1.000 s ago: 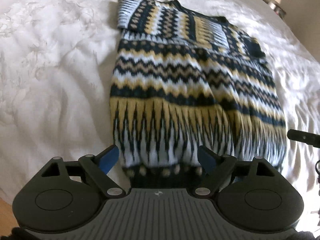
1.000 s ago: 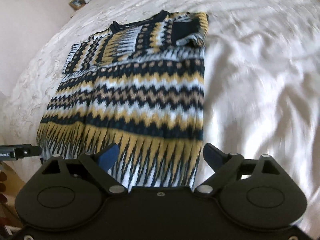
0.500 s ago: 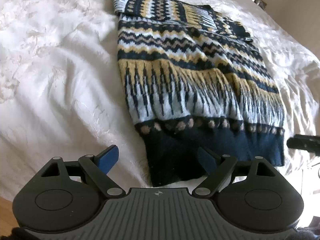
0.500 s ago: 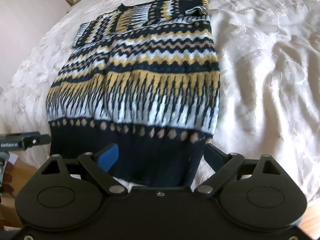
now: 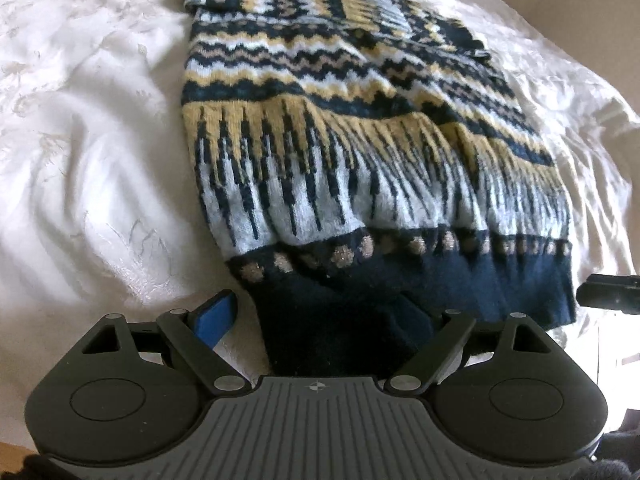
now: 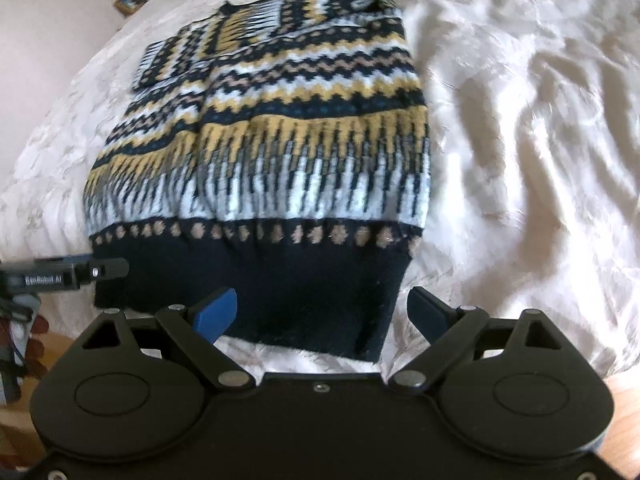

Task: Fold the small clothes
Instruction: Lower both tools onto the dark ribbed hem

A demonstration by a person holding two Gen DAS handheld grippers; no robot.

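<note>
Between the spread jaws of the left gripper (image 5: 316,320) sits the near left corner of the sweater's navy hem (image 5: 460,280), nothing pinched yet. Same on the other side: the right gripper (image 6: 322,312) is wide open over the hem's right corner. Both have dropped closer since a second ago, when they hung over the patterned middle. The knit sweater (image 6: 280,140) lies flat on the white bedspread (image 6: 520,120), sleeves tucked in, so I'd guess a bottom-up fold comes next.

Patterned sweater (image 6: 276,152) between open tool (image 6: 322,312)
</note>
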